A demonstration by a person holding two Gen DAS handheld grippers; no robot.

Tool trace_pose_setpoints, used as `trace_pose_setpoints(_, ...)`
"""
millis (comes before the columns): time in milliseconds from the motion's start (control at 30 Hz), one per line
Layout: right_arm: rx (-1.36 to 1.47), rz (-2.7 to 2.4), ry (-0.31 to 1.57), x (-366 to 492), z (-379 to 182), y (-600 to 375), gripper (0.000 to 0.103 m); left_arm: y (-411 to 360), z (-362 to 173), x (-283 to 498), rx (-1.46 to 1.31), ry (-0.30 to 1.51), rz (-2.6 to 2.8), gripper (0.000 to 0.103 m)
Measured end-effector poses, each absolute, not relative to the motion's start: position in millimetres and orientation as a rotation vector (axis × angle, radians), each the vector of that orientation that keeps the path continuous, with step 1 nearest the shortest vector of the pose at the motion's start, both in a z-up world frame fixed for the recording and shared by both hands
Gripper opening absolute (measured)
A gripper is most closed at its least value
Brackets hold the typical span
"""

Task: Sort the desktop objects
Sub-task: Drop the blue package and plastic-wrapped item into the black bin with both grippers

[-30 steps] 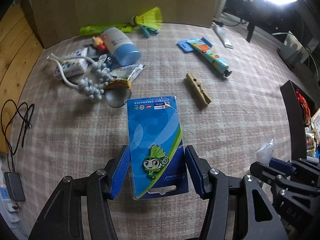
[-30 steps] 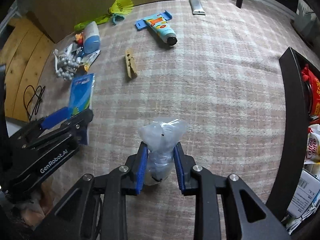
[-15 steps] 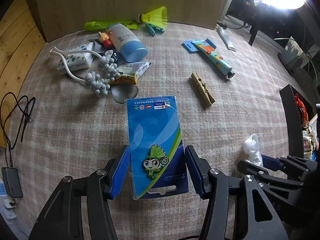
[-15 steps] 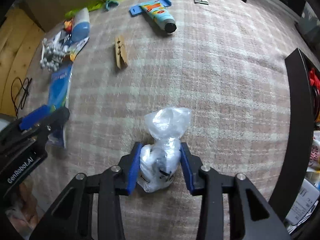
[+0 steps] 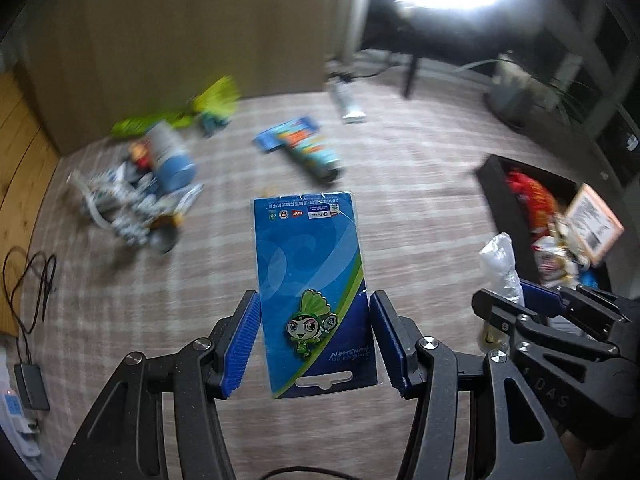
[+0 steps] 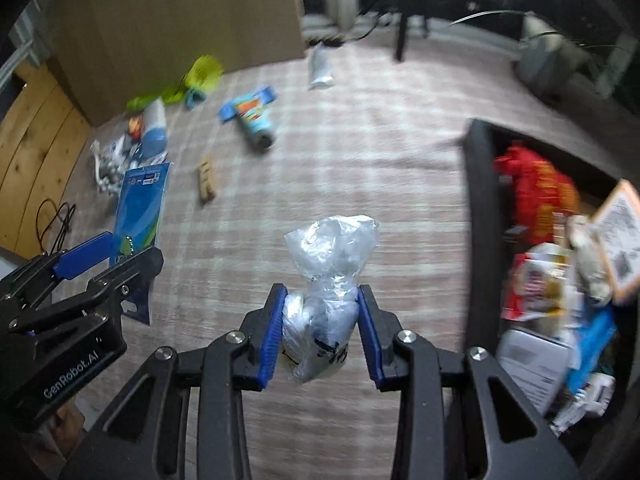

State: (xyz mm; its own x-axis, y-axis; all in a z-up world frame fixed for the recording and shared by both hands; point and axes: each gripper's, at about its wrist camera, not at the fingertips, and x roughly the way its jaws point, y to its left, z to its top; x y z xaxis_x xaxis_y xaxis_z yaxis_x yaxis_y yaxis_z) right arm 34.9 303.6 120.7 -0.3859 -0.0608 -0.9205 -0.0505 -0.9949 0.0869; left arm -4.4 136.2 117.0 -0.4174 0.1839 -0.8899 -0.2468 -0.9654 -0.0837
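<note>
The left tongs (image 5: 314,340) grip a blue card (image 5: 310,276); the right tongs (image 6: 320,332) hold a plastic bag (image 6: 326,280). Carry both level toward the black bin (image 6: 478,216) beyond, right, clearing its rim before releasing.

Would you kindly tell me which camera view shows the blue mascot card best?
The left wrist view: the blue mascot card faces the camera, held in the left tool. The right wrist view shows it only small and edge-on at the left.
</note>
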Motion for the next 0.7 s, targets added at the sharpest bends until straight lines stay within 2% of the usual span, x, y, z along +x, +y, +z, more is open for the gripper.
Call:
trace_pose_setpoints(267,1.67,-2.801,-0.175,60,140,358,0.035,226,140,18,-1.399,0.172,2.368,0.054)
trace_pose_setpoints(533,1.684,-2.914,-0.289,94,143,432,0.035,316,140,39,-1.345,0.263,2.242,0.054)
trace_pose_setpoints(700,1.706,-2.982,-0.428,122,146,484,0.035,365,143,52,-1.313,0.308,2.178,0.054)
